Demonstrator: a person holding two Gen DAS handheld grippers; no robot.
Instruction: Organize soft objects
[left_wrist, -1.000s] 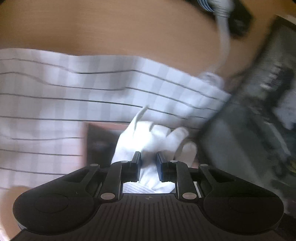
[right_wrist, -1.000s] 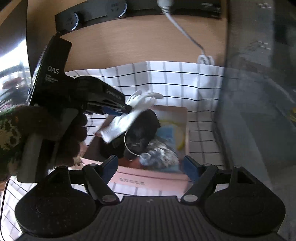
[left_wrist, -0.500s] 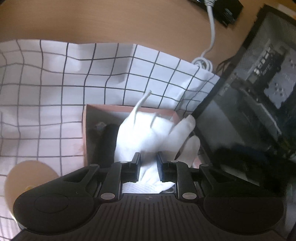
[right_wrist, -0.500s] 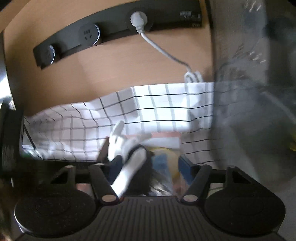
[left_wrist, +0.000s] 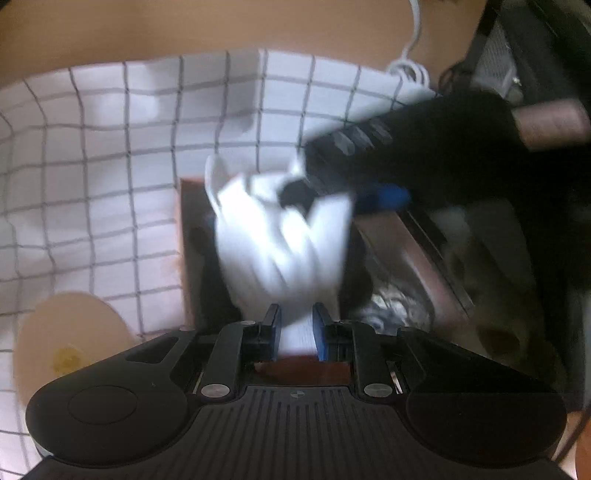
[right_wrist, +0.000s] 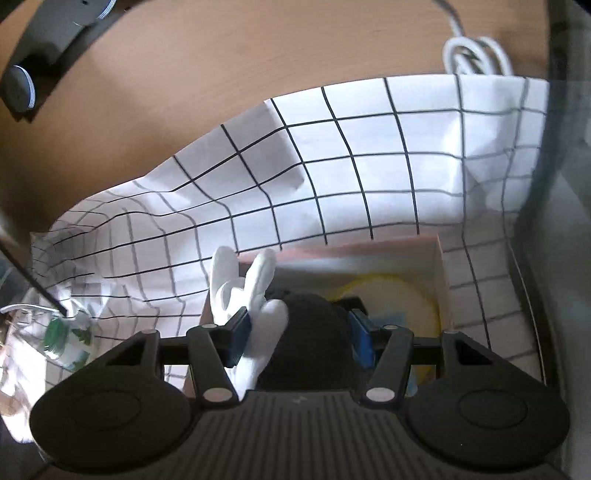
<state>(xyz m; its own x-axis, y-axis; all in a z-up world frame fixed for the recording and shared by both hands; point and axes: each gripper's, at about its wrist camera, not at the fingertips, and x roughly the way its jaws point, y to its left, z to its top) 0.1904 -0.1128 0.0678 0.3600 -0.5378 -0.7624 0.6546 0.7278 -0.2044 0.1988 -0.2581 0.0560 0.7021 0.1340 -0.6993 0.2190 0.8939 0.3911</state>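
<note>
A white glove (left_wrist: 280, 243) hangs over an open pink box (left_wrist: 188, 258) that sits on a black-checked white cloth (left_wrist: 110, 147). My left gripper (left_wrist: 296, 328) is shut on the glove's cuff. In the left wrist view my right gripper (left_wrist: 332, 195) reaches in from the right onto the glove's finger end, held by a dark-gloved hand (left_wrist: 461, 147). In the right wrist view the right gripper (right_wrist: 298, 338) has the glove's fingers (right_wrist: 255, 295) against one pad and a black soft bundle (right_wrist: 314, 332) against the other. Together they fill the gap. The picture is blurred.
The box (right_wrist: 441, 266) also holds a yellow item (right_wrist: 406, 295) and a silvery crumpled thing (left_wrist: 395, 314). A dark case (right_wrist: 569, 184) stands close on the right. A white cable (right_wrist: 476, 55) and a power strip (right_wrist: 55, 33) lie behind. A green-patterned cup (right_wrist: 70, 339) is at the left.
My right gripper has swung in over the box and narrowed its jaws around the glove's fingers and the black bundle. The left gripper kept its hold on the cuff and shifted a little.
</note>
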